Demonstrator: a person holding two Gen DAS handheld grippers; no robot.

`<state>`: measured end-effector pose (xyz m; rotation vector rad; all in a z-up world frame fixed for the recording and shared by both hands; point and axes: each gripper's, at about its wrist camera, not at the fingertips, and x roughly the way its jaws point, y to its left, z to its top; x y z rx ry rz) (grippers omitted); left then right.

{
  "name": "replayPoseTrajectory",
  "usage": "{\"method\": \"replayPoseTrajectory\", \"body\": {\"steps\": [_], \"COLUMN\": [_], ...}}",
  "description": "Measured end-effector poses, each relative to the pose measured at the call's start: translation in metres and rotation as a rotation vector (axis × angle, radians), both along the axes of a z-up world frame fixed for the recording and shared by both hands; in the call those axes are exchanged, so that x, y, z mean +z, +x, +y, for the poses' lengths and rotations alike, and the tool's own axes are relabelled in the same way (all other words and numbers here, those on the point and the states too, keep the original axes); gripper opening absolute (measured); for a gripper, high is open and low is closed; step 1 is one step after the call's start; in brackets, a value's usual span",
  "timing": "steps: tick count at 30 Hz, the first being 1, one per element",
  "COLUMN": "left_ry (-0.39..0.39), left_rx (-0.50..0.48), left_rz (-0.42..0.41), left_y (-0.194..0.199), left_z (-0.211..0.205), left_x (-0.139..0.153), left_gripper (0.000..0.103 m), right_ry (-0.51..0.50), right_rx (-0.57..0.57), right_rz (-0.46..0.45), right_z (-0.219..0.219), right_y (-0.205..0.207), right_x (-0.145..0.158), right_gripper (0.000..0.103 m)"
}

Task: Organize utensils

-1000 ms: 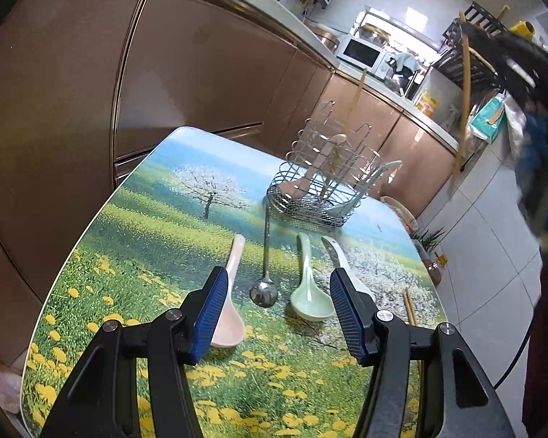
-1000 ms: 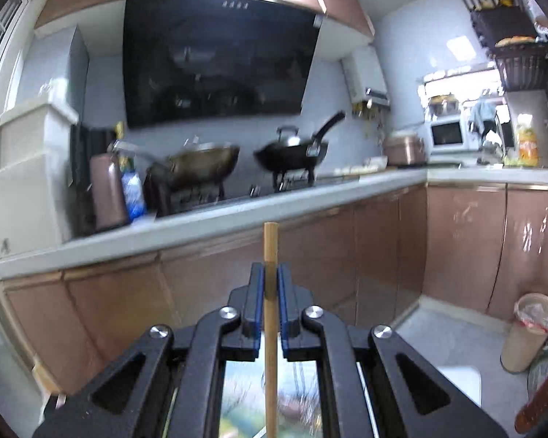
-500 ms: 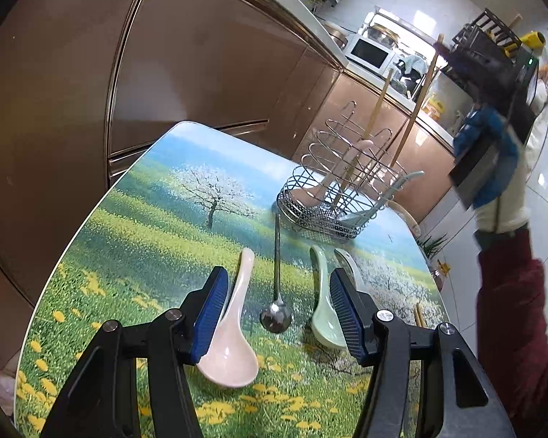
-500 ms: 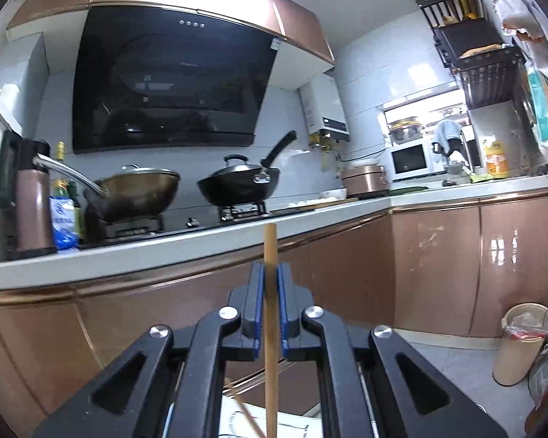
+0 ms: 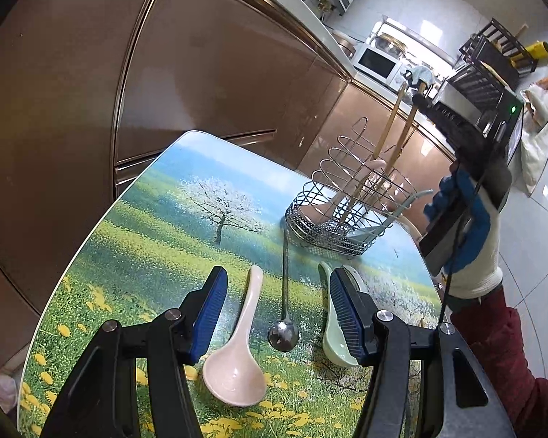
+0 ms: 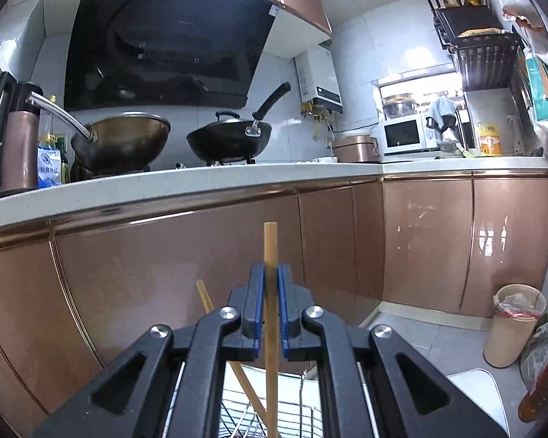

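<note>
— Where's the chopstick now?

— Clenched in my right gripper [image 6: 270, 284], standing upright between the pads, its lower end already down among the wires of the wire caddy [image 5: 350, 215]. A second chopstick [image 6: 205, 297] leans in there beside it, with a pink spoon.

— And how do I finish it well?

— I keep the chopstick [image 6: 270, 252] vertical and ease it straight down until, I judge, the tip meets the caddy floor; only then let the pads part. (Release too high and it may bounce out or tip against the rim.) I'd also watch that it doesn't knock the leaning stick.

— The other tongs?

— My left gripper [image 5: 277, 310] hangs released, jaws apart and empty, over the table [image 5: 128, 255], straddling the pink spoon [image 5: 237, 365] and the metal spoon [image 5: 284, 325], with the green spoon [image 5: 334, 343] just behind its right pad. Those are still to be put away.

— What's changed from a second ago?

— My right hand has come down: then the chopstick was held high above the caddy, with no wire showing below the jaws; now the caddy shows beneath them. The left has crept closer to the spoons.
</note>
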<state>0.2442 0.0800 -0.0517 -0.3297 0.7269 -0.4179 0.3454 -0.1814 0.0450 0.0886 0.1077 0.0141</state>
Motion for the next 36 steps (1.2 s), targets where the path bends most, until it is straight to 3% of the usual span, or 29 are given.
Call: {"method": "replayPoseTrajectory", "body": {"steps": [9,19,22,28,36], "left_ry": [-0.015,-0.017,-0.008,0.003,0.032], "left_rx": [0.014,0.012,0.008,-0.024,-0.088], "left_rz": [0.001,-0.015,-0.023,-0.029,-0.017], "left_y": [-0.001,-0.012,-0.019,-0.035,-0.064], "left_z": [0.004,0.003,0.0,-0.009,-0.032], "left_x": [0.001,0.009,0.014,0.024,0.03], "left_gripper": [0.057,0.059,0.06,0.062,0.062], "right_ry": [-0.042,0.027,0.023,-0.009,-0.035], "right_rx": [-0.003,-0.008,-0.013,0.016,0.014], "right_rz": [0.059,0.144,0.154,0.182,0.318], "right_z": [0.002,-0.017,-0.021,-0.022,-0.046], "right_y": [-0.007,-0.041,-0.059,-0.11,-0.194], "right_x": [-0.01,-0.011,-0.006,0.012,0.015], "right_gripper": [0.007,0.012,0.018,0.021,0.021]}}
